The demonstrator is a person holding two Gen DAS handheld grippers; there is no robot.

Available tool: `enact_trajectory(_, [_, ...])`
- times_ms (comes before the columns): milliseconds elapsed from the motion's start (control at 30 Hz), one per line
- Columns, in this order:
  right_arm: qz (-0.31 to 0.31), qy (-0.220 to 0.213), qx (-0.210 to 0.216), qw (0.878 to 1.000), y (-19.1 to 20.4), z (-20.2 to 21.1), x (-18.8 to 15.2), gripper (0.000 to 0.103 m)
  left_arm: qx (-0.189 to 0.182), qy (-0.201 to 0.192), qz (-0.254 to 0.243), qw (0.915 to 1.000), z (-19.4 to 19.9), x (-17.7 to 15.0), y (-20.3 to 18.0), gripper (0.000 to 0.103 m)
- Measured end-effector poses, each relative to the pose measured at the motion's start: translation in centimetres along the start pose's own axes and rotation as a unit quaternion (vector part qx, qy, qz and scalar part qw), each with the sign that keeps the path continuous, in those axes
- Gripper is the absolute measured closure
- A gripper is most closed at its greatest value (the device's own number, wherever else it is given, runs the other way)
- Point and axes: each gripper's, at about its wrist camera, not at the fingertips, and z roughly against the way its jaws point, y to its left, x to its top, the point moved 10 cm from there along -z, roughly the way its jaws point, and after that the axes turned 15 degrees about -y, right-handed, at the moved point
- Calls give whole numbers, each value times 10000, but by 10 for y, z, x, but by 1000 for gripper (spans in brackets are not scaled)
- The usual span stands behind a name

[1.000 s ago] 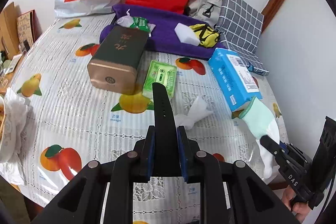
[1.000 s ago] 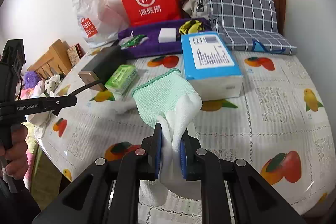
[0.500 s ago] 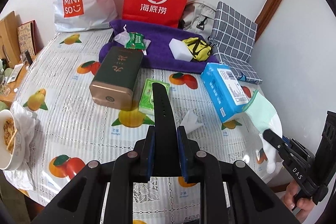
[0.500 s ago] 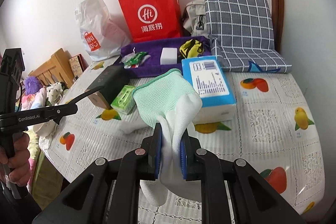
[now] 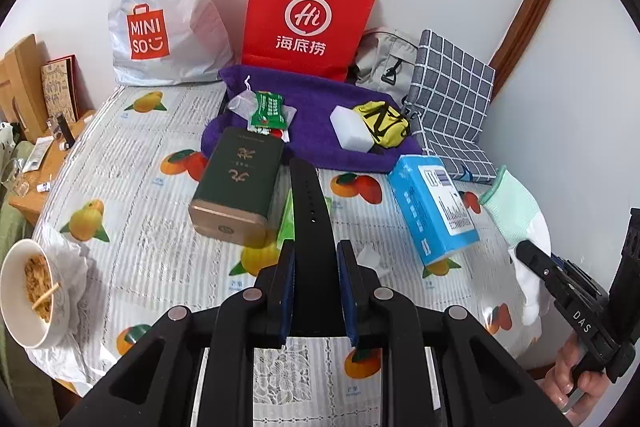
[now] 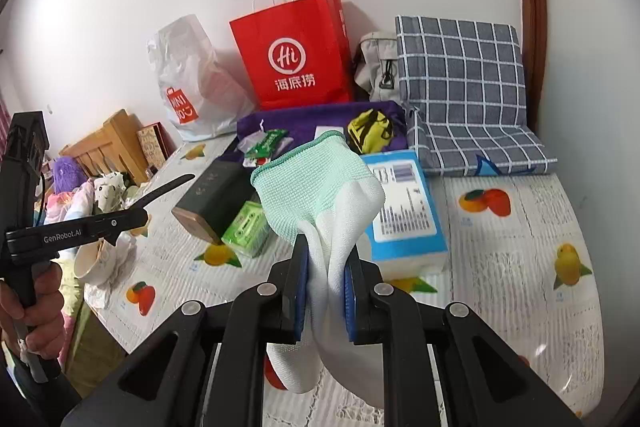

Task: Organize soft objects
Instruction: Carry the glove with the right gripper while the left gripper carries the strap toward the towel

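Green packet (image 5: pixel 286 223) mostly hidden behind black strap (image 5: pixel 310 211). Sponge (image 6: pixel 329 131) largely behind glove (image 6: pixel 320 187). Blue box (image 6: pixel 404 203) print blurred, unreadable.

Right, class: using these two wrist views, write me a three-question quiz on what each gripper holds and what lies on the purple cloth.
1. True or false: the right gripper is shut on the glove.
2. What does the left gripper hold? A) a black strap B) a green packet C) a tin
3. Fill in: on the purple cloth, the white block lies beside a ______ pouch.

Key
1. True; the glove hangs clamped between its fingers.
2. A, the black strap.
3. Yellow; the yellow pouch touches the block's right side.
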Motion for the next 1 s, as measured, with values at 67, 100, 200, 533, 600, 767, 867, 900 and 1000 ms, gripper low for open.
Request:
enact_trajectory(67, [5, -24, 5, 10000, 0, -3, 6, 87, 6, -12, -8, 10000, -2, 5, 1, 84])
enact_trajectory(100, [3, -33, 8, 10000, 0, -4, 8, 87, 12, -19, -9, 10000, -2, 7, 1, 84])
enact_trajectory(200, [-9, -34, 20, 10000, 0, -10, 15, 87, 35, -43, -11, 10000, -7, 16, 2, 84])
enact_trajectory(533, [159, -30, 33, 9999, 1, -35, 42, 87, 36, -152, -6, 9999, -24, 41, -1, 84])
enact_trajectory(600, [194, -36, 3, 9998, 1, -40, 47, 87, 27, -133, -9, 9999, -30, 43, -1, 84])
enact_trajectory(767, [219, -48, -28, 9997, 0, -53, 57, 88, -17, -104, -48, 9999, -42, 48, -2, 84])
enact_trajectory(867, [252, -58, -59, 9996, 0, -62, 63, 87, -28, -112, -94, 9999, -49, 53, -2, 84])
enact_trajectory(900, [269, -52, -76, 9996, 0, -66, 66, 87, -35, -117, -97, 9999, -51, 55, -2, 84])
enact_trajectory(1000, [296, -5, -158, 9994, -2, -78, 71, 87, -65, -111, -67, 9999, -60, 63, -3, 84])
